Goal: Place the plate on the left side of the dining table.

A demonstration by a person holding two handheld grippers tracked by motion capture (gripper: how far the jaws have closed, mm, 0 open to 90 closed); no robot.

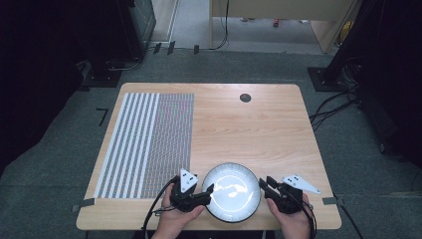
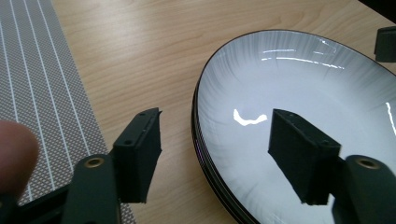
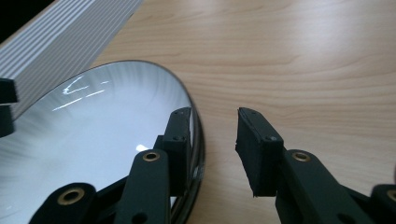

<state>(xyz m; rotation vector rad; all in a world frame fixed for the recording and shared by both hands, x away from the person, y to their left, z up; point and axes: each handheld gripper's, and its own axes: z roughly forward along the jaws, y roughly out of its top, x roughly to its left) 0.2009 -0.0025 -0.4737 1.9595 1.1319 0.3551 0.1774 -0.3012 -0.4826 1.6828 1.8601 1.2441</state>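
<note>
Seemingly just beginning, the lift of the plate is not yet done. It rests at the table's near edge, a round, glossy white dish with a thin dark rim. Both the left gripper and right gripper straddle opposite rims, jaws apart, neither pressing yet. A striped mat covers the left side.

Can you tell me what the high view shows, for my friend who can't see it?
A white plate sits at the near edge of a wooden table, with the left tongs and right tongs at its sides. A striped mat lies left.
</note>
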